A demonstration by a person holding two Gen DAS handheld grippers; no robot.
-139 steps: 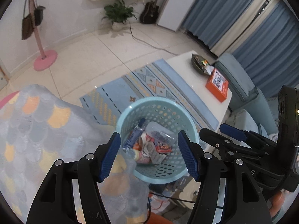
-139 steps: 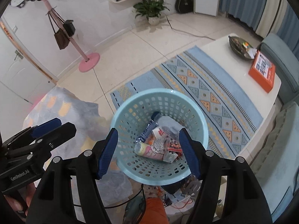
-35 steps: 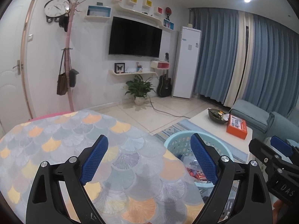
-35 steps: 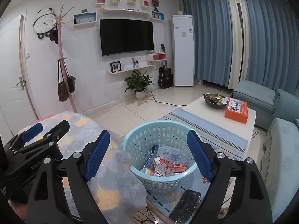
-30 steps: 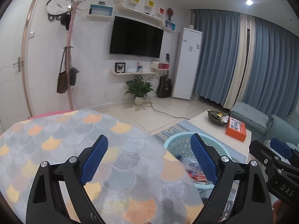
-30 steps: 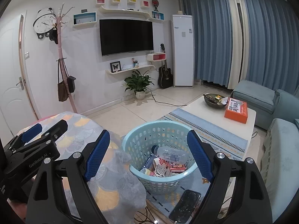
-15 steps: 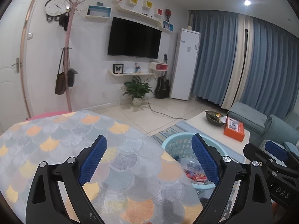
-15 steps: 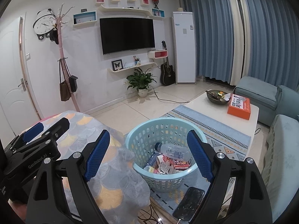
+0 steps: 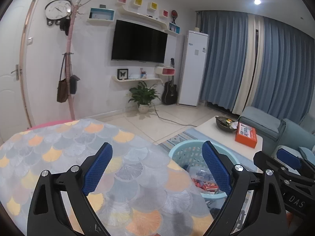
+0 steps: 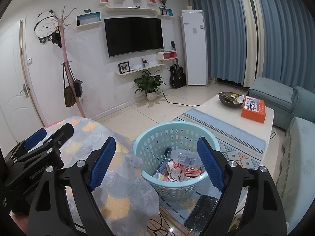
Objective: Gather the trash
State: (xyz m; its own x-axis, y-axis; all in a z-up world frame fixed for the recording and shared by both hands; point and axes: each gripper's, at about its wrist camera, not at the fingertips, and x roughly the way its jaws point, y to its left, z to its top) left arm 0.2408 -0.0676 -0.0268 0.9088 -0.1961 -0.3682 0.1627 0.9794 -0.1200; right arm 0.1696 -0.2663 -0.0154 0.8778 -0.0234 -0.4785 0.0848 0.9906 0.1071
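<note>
A light blue perforated basket point(image 10: 157, 143) stands on the floor beside a cloth-covered table point(image 9: 69, 149). It holds trash: a clear plastic bottle point(image 10: 183, 157), small cartons and wrappers point(image 10: 177, 174). The basket also shows in the left wrist view point(image 9: 183, 153). My left gripper point(image 9: 155, 169) is open and empty above the table top. My right gripper point(image 10: 155, 163) is open and empty, held above and in front of the basket. The left gripper's body shows in the right wrist view point(image 10: 35, 149).
A phone point(image 10: 200, 212) lies on the patterned rug point(image 10: 232, 137) by the basket. A white coffee table point(image 10: 226, 114) carries an orange box point(image 10: 254, 109) and a dark bowl point(image 10: 230, 98). Blue sofas point(image 10: 275, 94) stand at the right. A coat stand point(image 10: 67, 68), a plant point(image 10: 149, 86) and a guitar point(image 10: 177, 74) line the far wall.
Both grippers have tilted up from looking down into the basket to a level view of the room. In the last second they shift only slightly. Both stay open.
</note>
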